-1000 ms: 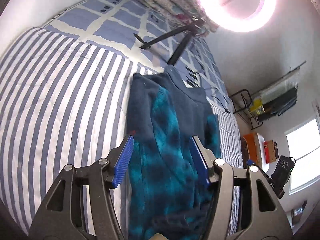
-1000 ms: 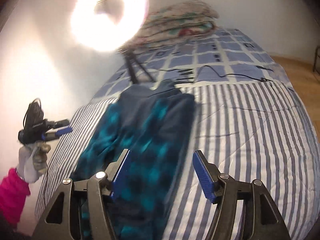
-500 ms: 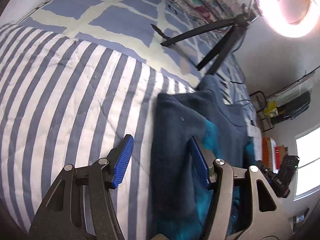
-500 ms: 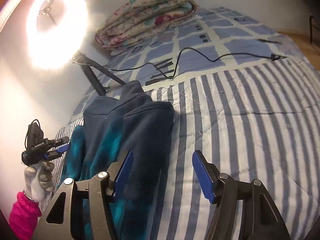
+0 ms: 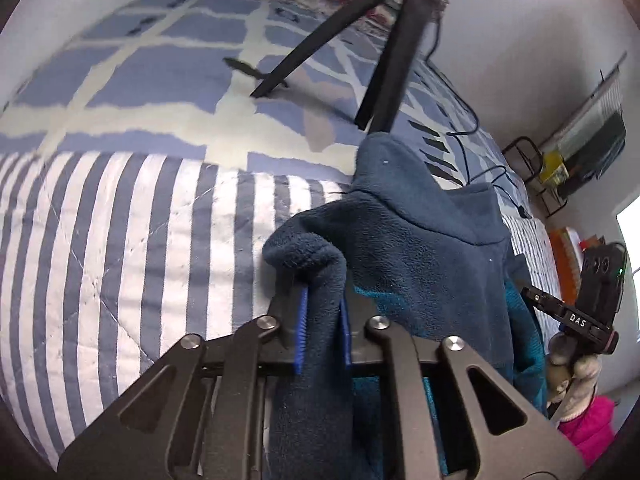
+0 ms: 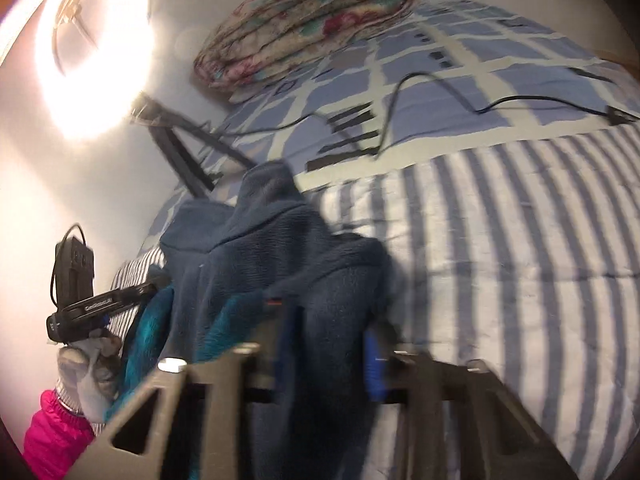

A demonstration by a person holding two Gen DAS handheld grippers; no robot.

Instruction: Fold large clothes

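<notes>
A dark navy fleece top point(image 5: 420, 248) with teal patches lies folded lengthwise on the striped bedspread point(image 5: 120, 248). My left gripper point(image 5: 323, 322) is shut on its near left shoulder corner, the fleece bunched between the blue pads. In the right wrist view the same fleece top point(image 6: 280, 264) fills the middle. My right gripper point(image 6: 330, 352) is closed on the other shoulder corner, with thick fleece between its pads; this view is blurred.
A ring light tripod point(image 5: 384, 60) stands on the checked bedding just beyond the collar. A folded floral quilt point(image 6: 304, 24) lies at the head of the bed. A black cable point(image 6: 440, 100) runs across the bedding. Shelves point(image 5: 580, 152) stand by the wall.
Both grippers moved forward to the top's shoulder end and shut on its two corners. They were open half a second ago.
</notes>
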